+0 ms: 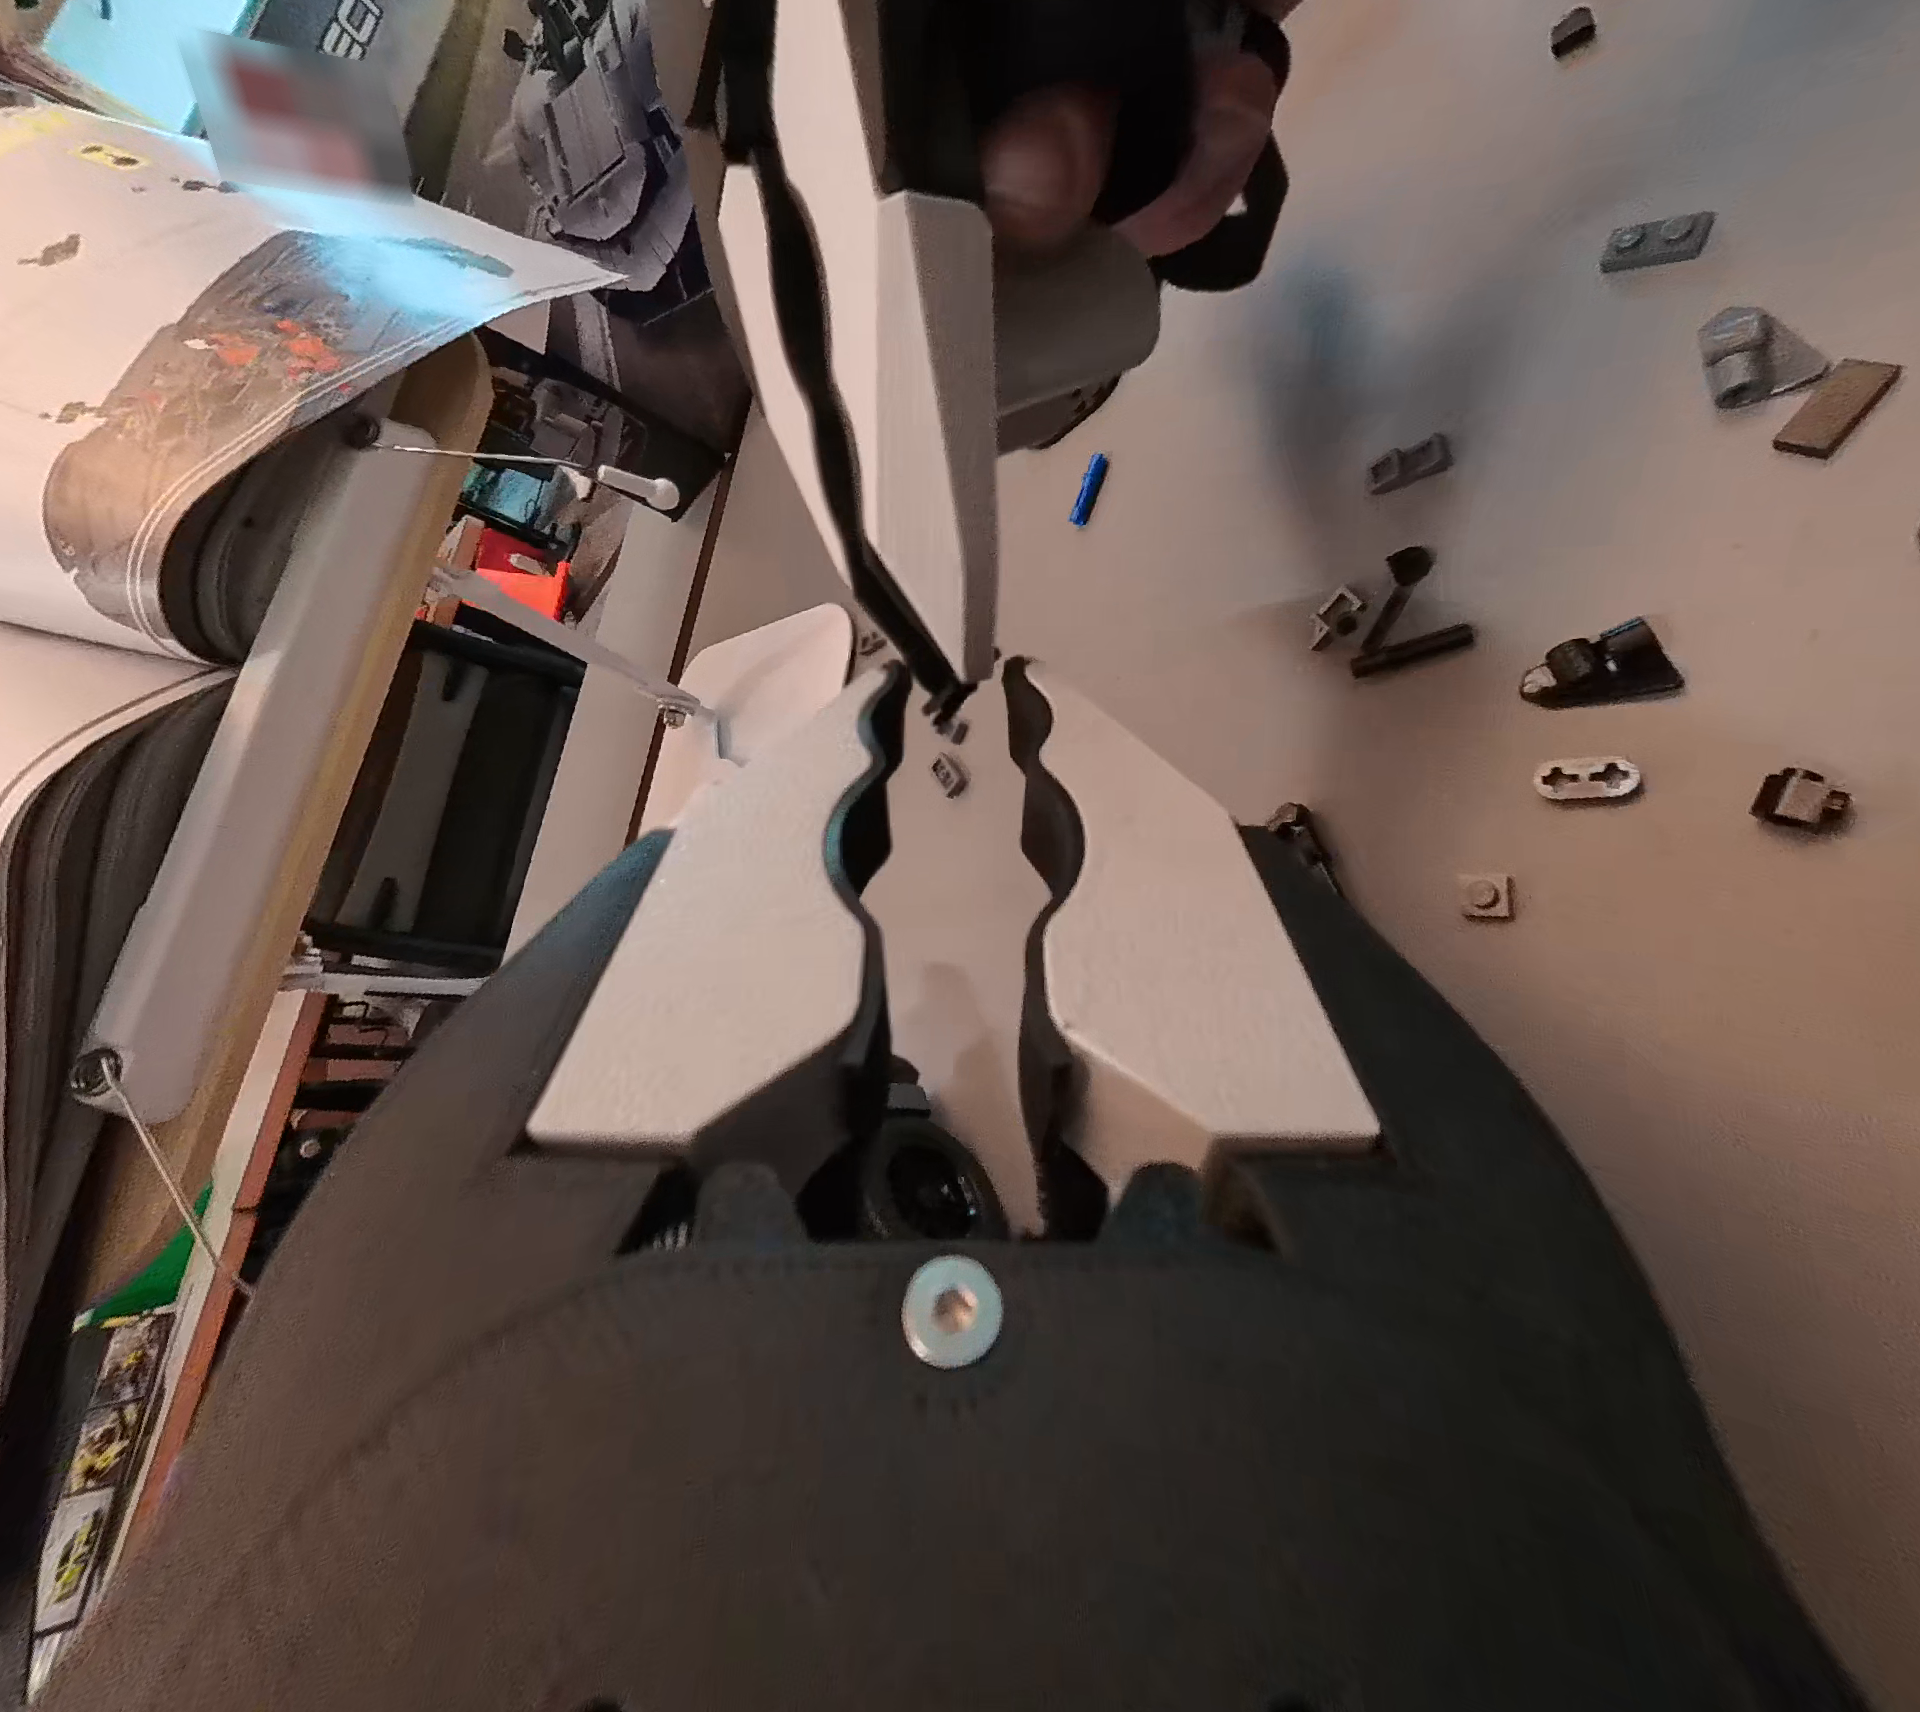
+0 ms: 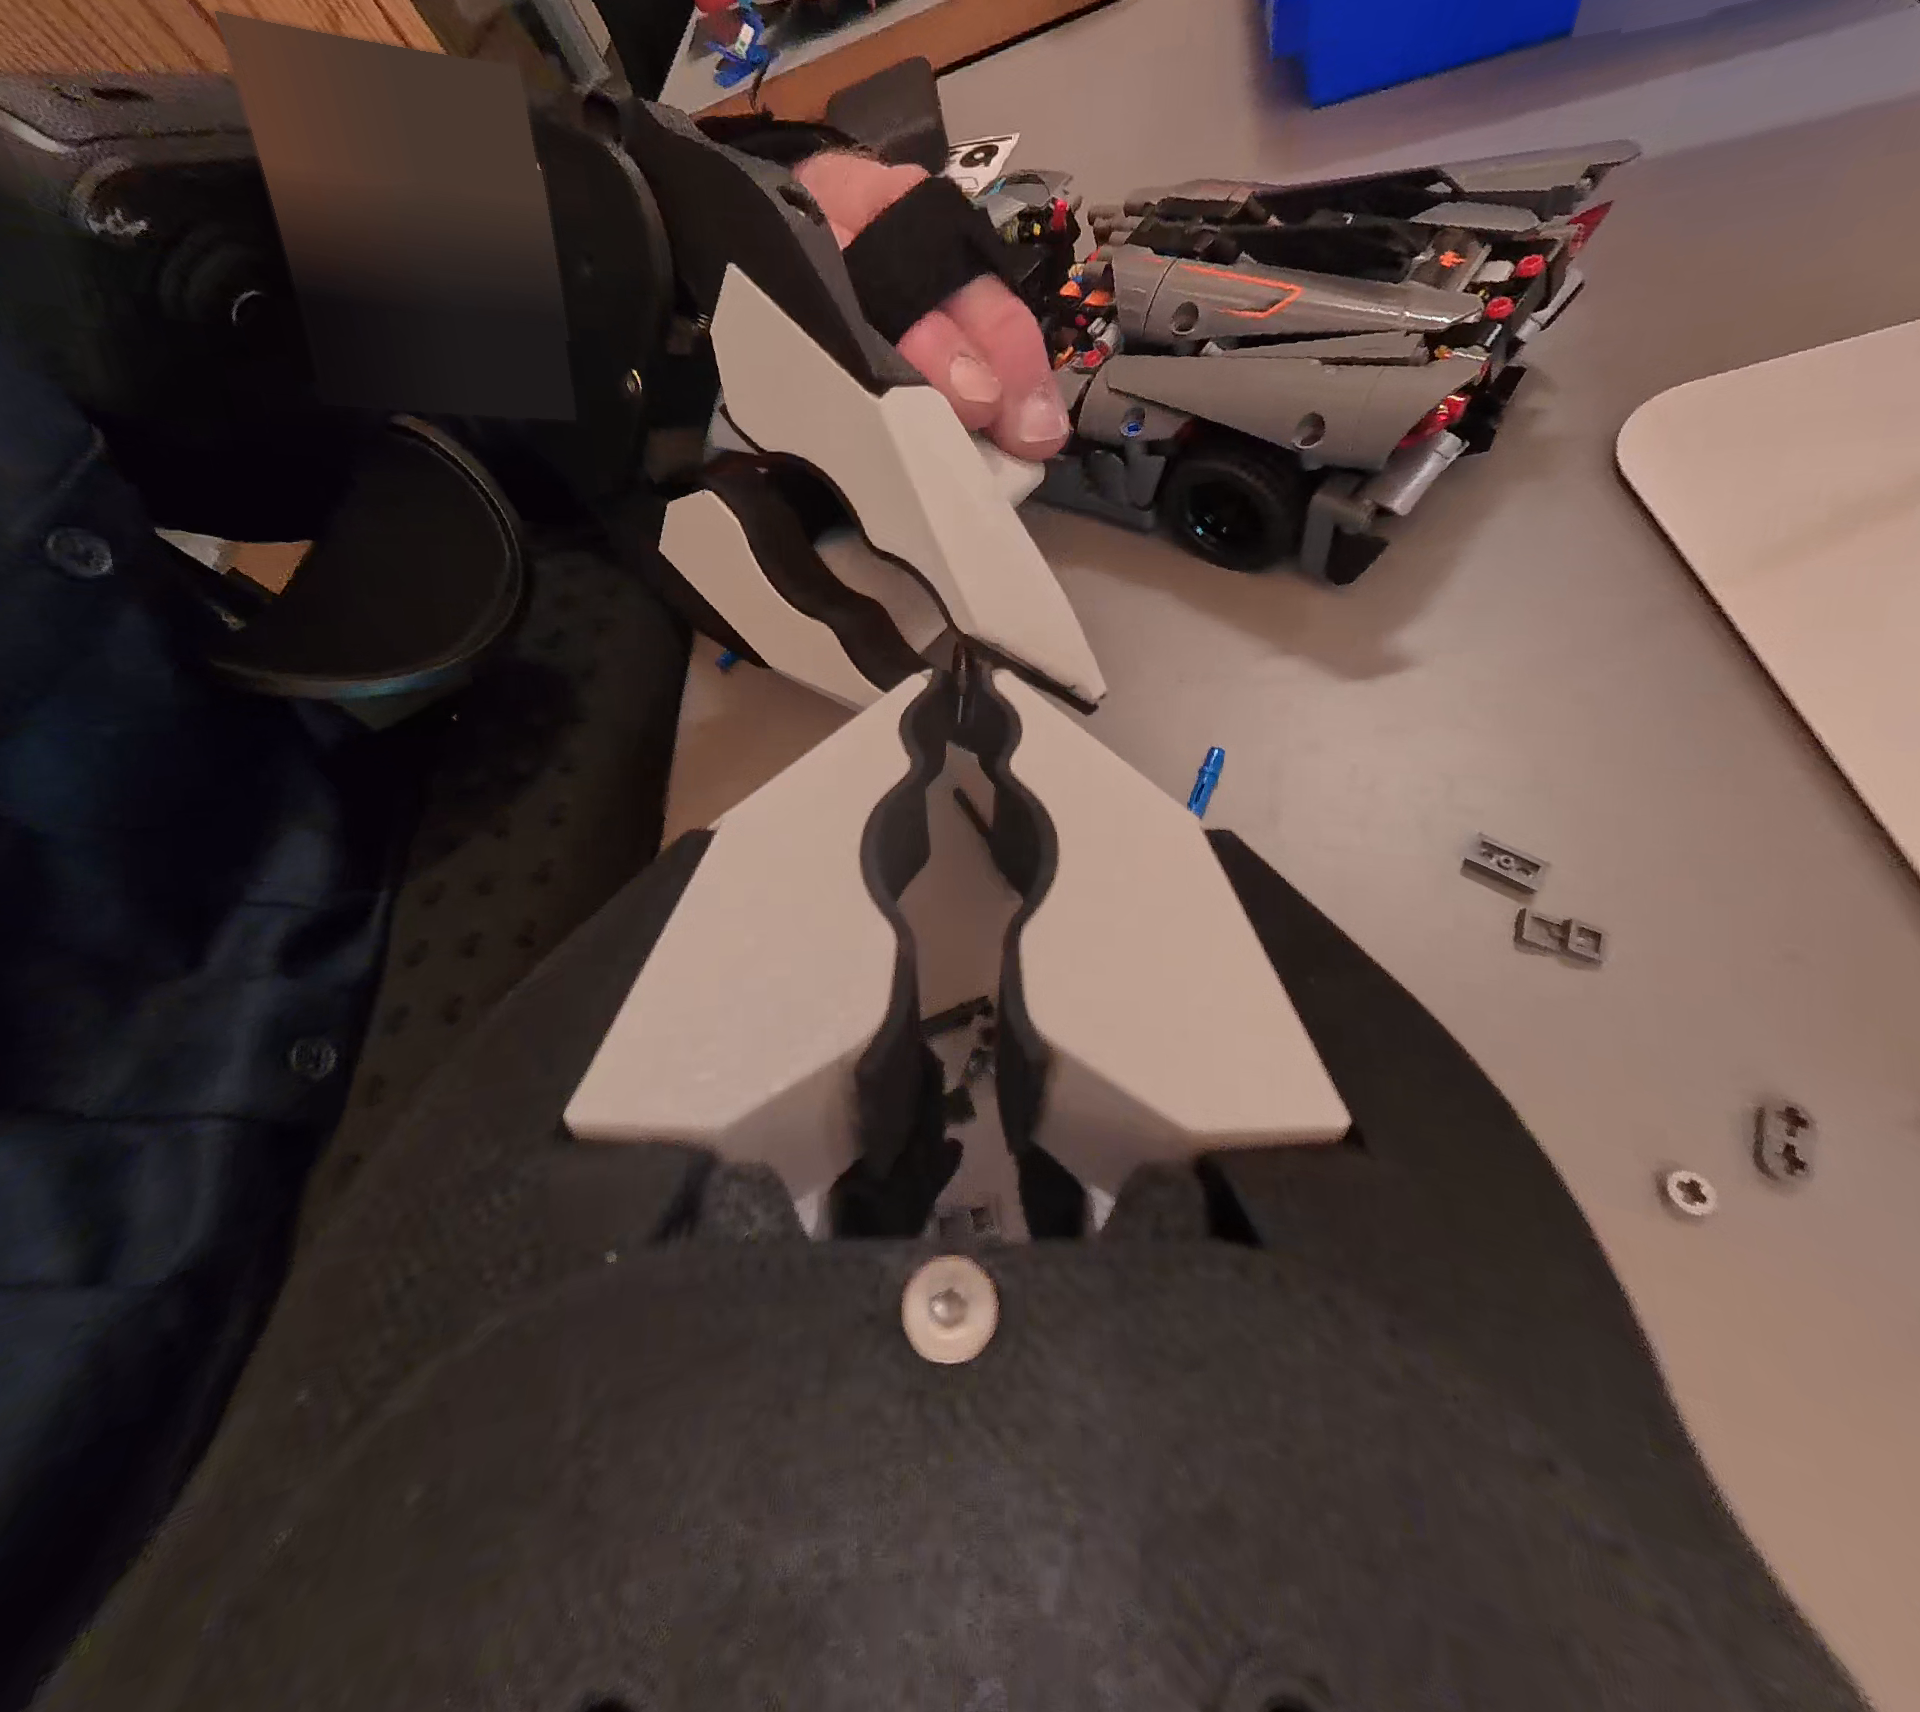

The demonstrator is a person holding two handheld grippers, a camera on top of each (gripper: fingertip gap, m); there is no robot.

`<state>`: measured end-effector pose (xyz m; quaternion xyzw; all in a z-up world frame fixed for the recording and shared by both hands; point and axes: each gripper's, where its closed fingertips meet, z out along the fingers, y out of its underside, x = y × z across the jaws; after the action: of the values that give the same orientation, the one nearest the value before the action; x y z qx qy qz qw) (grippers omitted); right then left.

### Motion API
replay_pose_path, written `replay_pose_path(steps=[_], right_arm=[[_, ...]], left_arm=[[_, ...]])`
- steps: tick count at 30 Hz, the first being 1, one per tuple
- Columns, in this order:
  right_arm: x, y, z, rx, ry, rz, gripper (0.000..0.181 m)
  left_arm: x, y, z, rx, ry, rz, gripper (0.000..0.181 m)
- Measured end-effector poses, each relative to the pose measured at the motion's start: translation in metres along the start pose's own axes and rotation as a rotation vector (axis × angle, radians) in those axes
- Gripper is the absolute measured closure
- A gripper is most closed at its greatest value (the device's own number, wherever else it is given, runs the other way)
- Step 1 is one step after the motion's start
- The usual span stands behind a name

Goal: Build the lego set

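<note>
Black and small, a thin lego piece (image 1: 948,698) sits pinched at the very tips of the right gripper (image 1: 961,675), which reaches down from the top of the left wrist view to meet the left gripper (image 1: 951,691) tip to tip. The left gripper's fingers stand narrowly apart around that piece, and I cannot tell whether they touch it. Loose grey and black parts (image 1: 1600,670) lie scattered toward the table's right side.

From the right wrist view, the right gripper (image 2: 961,691) is nearly closed, holding the dark piece (image 2: 966,696) upright, long axis along its fingers. The left gripper (image 2: 1039,675) slants in from the upper left, a hand (image 2: 977,353) behind it. The part-built grey car (image 2: 1320,353) waits well beyond, mid-table.
</note>
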<state>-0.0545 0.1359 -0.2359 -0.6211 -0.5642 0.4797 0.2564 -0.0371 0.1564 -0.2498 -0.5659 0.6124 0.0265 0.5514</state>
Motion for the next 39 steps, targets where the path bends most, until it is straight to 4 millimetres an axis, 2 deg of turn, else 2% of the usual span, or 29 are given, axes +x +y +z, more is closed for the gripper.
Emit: replay_pose_path(steps=[10, 26, 33, 39], right_arm=[[-0.001, -0.008, -0.003, 0.066, -0.013, 0.002, 0.180], [-0.002, -0.013, -0.004, 0.124, -0.053, 0.041, 0.181], [-0.001, -0.014, -0.007, 0.126, -0.030, 0.015, 0.181], [0.004, -0.024, -0.016, 0.193, 0.005, -0.003, 0.181]], left_arm=[[-0.007, 0.001, -0.003, 0.010, -0.020, -0.033, 0.176], [-0.009, 0.002, -0.005, 0.011, -0.028, -0.045, 0.181], [-0.012, 0.002, -0.005, 0.011, -0.046, -0.053, 0.179], [-0.024, 0.005, -0.007, 0.036, -0.082, -0.128, 0.170]])
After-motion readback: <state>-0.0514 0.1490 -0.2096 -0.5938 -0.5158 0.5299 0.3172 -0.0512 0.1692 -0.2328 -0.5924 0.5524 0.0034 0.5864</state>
